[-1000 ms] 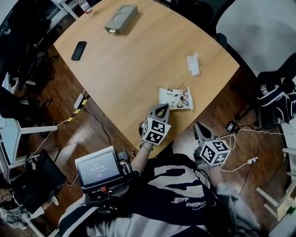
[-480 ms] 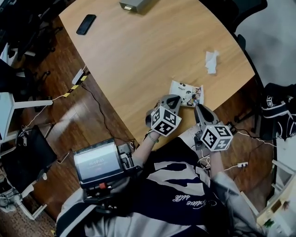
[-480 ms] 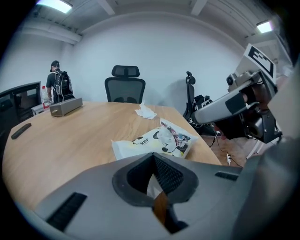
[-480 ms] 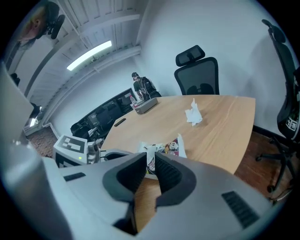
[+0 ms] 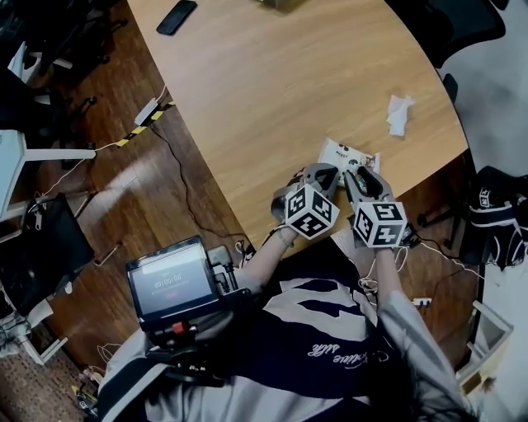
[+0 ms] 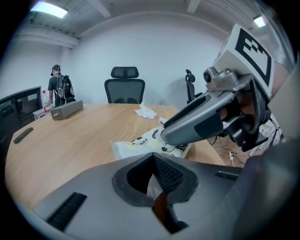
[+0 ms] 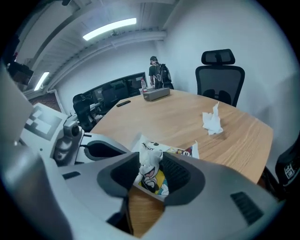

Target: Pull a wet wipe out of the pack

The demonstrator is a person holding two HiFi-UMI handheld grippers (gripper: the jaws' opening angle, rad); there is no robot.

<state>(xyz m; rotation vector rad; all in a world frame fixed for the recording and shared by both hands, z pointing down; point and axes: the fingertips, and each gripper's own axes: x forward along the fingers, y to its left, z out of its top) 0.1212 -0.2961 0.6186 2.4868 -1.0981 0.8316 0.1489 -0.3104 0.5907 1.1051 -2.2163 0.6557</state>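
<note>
The wet wipe pack point(image 5: 350, 155), white with cartoon print, lies near the wooden table's point(image 5: 272, 91) front edge. My left gripper point(image 5: 323, 172) rests at the pack's near left edge. In the left gripper view its jaws point(image 6: 152, 157) are shut, with a white sliver of the pack pinched between them. My right gripper point(image 5: 363, 176) is right beside it at the pack's near edge, and its jaws are opening. In the right gripper view the pack point(image 7: 152, 177) and a raised white bit of it show between the spread jaws point(image 7: 152, 164), untouched by the pads.
A crumpled white wipe point(image 5: 400, 114) lies farther right on the table. A black phone point(image 5: 176, 16) and a grey box point(image 7: 155, 94) sit at the far side. Office chairs point(image 7: 219, 75) stand beyond. A screen device point(image 5: 169, 284) rests by the person's lap.
My right gripper came up from beside the lap to the pack's near edge, rolled, and its jaws spread. The left gripper stayed at the pack.
</note>
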